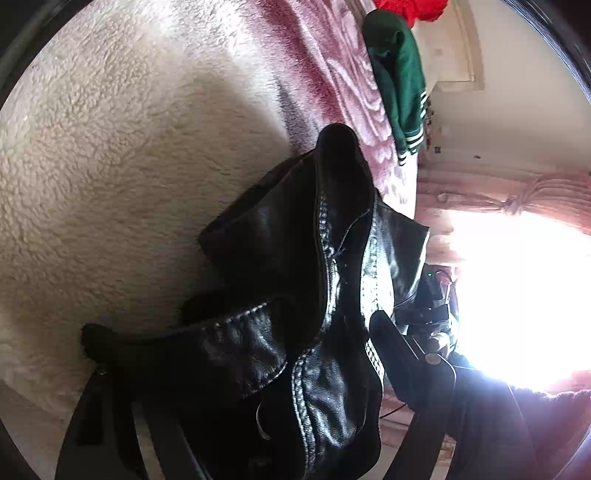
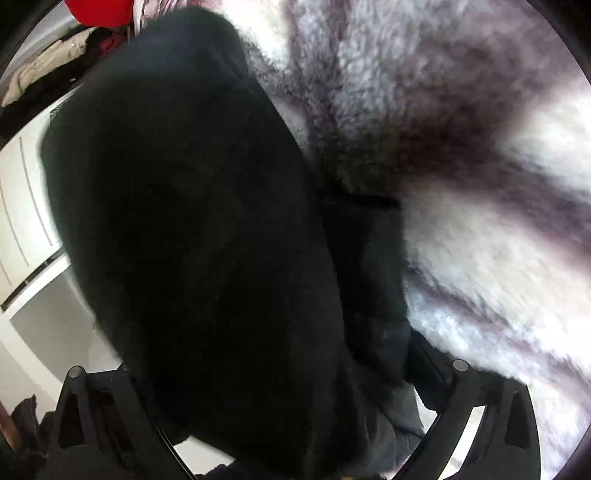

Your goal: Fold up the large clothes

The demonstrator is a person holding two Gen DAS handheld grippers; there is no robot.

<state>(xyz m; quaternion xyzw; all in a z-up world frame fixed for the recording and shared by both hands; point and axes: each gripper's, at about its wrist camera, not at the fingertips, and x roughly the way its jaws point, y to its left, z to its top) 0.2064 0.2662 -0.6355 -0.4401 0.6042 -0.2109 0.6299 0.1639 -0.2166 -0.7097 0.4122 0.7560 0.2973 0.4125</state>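
A black leather jacket (image 1: 295, 295) with white stitching hangs bunched between my left gripper's fingers (image 1: 391, 343). My left gripper (image 1: 240, 354) is shut on it, above a cream fleece blanket (image 1: 129, 166). In the right wrist view the same jacket (image 2: 192, 221) is a dark blurred mass that fills the left and middle. My right gripper (image 2: 280, 373) is shut on the jacket; its fingertips are hidden by the cloth. The other gripper shows small in the left wrist view (image 1: 428, 299), against the bright window.
A pink patterned blanket (image 1: 332, 74) lies past the cream one. A green garment with white stripes (image 1: 402, 85) and a red one (image 1: 410, 9) lie at the far edge. A grey-white fleece (image 2: 480, 166) lies under the right gripper. White cabinet doors (image 2: 22, 206) stand left.
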